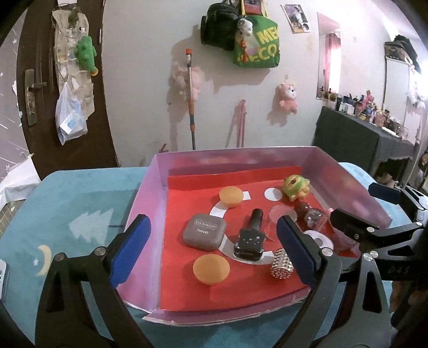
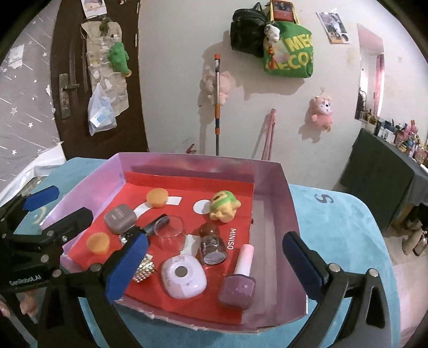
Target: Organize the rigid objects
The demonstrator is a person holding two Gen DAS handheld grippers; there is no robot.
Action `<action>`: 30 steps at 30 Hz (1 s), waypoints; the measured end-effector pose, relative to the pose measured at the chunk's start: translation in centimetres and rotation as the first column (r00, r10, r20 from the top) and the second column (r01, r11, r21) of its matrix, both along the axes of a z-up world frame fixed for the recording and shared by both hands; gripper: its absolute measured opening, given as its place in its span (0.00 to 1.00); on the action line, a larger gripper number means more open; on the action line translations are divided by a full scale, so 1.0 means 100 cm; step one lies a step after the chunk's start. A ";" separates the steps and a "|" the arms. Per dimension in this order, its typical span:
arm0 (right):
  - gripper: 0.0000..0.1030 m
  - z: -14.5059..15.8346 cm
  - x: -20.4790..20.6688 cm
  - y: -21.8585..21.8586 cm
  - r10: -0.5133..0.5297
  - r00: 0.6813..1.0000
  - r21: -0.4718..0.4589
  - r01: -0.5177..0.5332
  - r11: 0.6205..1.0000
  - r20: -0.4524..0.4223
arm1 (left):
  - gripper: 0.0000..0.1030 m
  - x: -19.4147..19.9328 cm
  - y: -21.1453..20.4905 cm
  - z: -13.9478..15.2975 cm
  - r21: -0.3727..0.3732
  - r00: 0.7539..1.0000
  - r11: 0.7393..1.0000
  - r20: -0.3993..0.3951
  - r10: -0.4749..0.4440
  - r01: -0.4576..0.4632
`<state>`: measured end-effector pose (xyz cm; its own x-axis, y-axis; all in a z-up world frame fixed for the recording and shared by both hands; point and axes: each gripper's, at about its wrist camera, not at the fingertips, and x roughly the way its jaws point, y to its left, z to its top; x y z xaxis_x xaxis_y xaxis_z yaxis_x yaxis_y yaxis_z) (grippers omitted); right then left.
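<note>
The left gripper (image 1: 214, 249), black with blue pads, is spread wide and holds nothing, hovering over the near edge of the shallow pink cardboard tray (image 1: 145, 203). The right gripper (image 2: 214, 265) is equally wide and empty, above the tray's near right corner.

The tray has a red paper lining (image 1: 240, 289) bearing white shape outlines and sits on a teal tablecloth printed with trees and a moon (image 1: 80, 227).

Inside lie two orange round caps (image 1: 211, 268), one near the front edge and one toward the back. There are two nail-polish bottles: a black one with star print (image 1: 250, 239) lying mid-tray, and a mauve one with a pale pink cap (image 2: 239, 283) by the right wall. There are also two rounded-square compacts: a grey eyeshadow case (image 1: 204, 231) toward the left wall, and a white one (image 2: 184, 277) near the front edge. Singles: a silver studded cylinder (image 1: 281, 263), a clear plastic dish (image 2: 171, 231), a small glitter jar with a brown lid (image 2: 211, 242), and a yellow-green squishy toy (image 2: 223, 206) near the back right corner.

Behind stands a white wall with a green tote bag (image 1: 258, 45), a black backpack (image 1: 218, 25), a pink plush toy (image 1: 288, 97) and a mop (image 1: 190, 96); a dark brown door (image 1: 40, 93) stands left, a cluttered dark-draped table (image 1: 355, 142) right.
</note>
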<state>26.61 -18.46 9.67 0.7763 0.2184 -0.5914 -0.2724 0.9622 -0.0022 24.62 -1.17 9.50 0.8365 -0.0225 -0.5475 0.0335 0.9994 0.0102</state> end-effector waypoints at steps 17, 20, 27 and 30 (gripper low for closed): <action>1.00 -0.024 0.010 -0.003 -0.014 1.000 -0.022 0.014 1.000 -0.002 | 0.93 0.009 0.001 -0.027 -0.004 0.998 1.000 -0.067 0.002 -0.002; 1.00 -0.025 0.009 -0.002 -0.018 1.000 -0.032 0.018 0.999 0.006 | 0.93 0.009 0.000 -0.028 0.009 0.998 1.000 -0.063 0.012 -0.011; 1.00 -0.026 0.007 -0.001 -0.027 0.999 -0.029 0.028 0.999 0.022 | 0.93 0.008 0.001 -0.029 0.007 0.998 1.000 -0.064 0.021 -0.020; 1.00 -0.026 0.007 -0.001 -0.027 0.999 -0.030 0.028 0.999 0.023 | 0.93 0.009 0.000 -0.029 0.014 0.998 1.000 -0.066 0.022 -0.021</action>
